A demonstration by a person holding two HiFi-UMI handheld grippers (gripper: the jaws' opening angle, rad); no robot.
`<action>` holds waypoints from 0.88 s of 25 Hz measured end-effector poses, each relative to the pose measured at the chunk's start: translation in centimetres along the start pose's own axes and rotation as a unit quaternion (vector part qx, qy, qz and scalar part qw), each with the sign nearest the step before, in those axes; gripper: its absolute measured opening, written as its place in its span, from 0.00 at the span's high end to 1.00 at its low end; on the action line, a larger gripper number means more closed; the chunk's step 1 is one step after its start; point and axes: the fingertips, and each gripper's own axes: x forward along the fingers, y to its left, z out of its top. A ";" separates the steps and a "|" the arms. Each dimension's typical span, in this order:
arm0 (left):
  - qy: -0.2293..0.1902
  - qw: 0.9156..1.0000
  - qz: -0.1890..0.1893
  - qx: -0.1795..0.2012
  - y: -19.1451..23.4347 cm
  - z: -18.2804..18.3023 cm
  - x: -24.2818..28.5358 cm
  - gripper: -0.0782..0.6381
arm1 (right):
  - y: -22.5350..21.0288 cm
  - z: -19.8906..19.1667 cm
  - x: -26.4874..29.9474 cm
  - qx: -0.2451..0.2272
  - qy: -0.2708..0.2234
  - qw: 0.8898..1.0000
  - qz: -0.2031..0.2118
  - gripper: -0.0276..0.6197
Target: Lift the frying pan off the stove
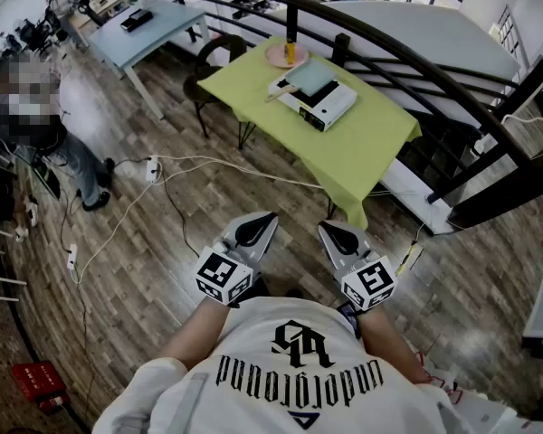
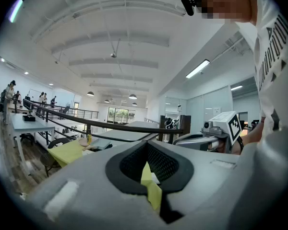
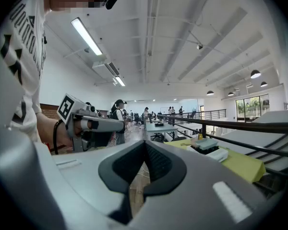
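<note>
The square grey frying pan point(image 1: 311, 77) sits on a white portable stove point(image 1: 324, 107) on a table with a yellow-green cloth point(image 1: 362, 147), far ahead of me. Both grippers are held near my chest over the wooden floor, well short of that table. The left gripper point(image 1: 264, 218) and the right gripper point(image 1: 328, 229) are shut with nothing between their jaws. In the left gripper view the left gripper point(image 2: 148, 143) points toward the distant pan point(image 2: 102, 143). In the right gripper view the right gripper point(image 3: 145, 145) is shut, with the pan point(image 3: 207, 143) and stove point(image 3: 220, 154) off to the right.
A pink plate with a yellow bottle point(image 1: 288, 54) stands behind the stove. A curved black railing point(image 1: 407, 57) runs past the table. Cables point(image 1: 163, 183) trail over the floor. A person point(image 1: 45, 120) stands at the left near a pale blue table point(image 1: 149, 30). A dark chair point(image 1: 208, 75) stands beside the green table.
</note>
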 end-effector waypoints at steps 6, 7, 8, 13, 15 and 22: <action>0.002 1.000 -0.001 -0.002 0.6 -0.3 0.5 0.88 | -0.5 -0.6 0.4 0.008 0.006 1.000 -0.002 0.95; 0.002 1.000 0.000 -0.002 0.7 -0.3 0.5 0.88 | -0.6 -0.6 0.5 0.008 0.007 1.000 -0.001 0.95; 0.002 1.000 0.000 -0.003 0.8 -0.4 0.6 0.88 | -0.7 -0.7 0.7 0.009 0.008 1.000 -0.001 0.95; 0.007 1.000 0.004 -0.009 2.1 -0.7 0.8 0.88 | -1.1 -0.8 1.6 0.017 0.006 1.000 0.007 0.95; 0.008 1.000 0.007 -0.012 2.9 -0.8 0.7 0.88 | -1.0 -0.5 2.3 0.019 0.001 1.000 0.012 0.95; 0.008 1.000 0.024 -0.019 6.9 -1.0 0.6 0.88 | -1.5 -0.7 5.8 0.016 0.018 0.999 0.024 0.95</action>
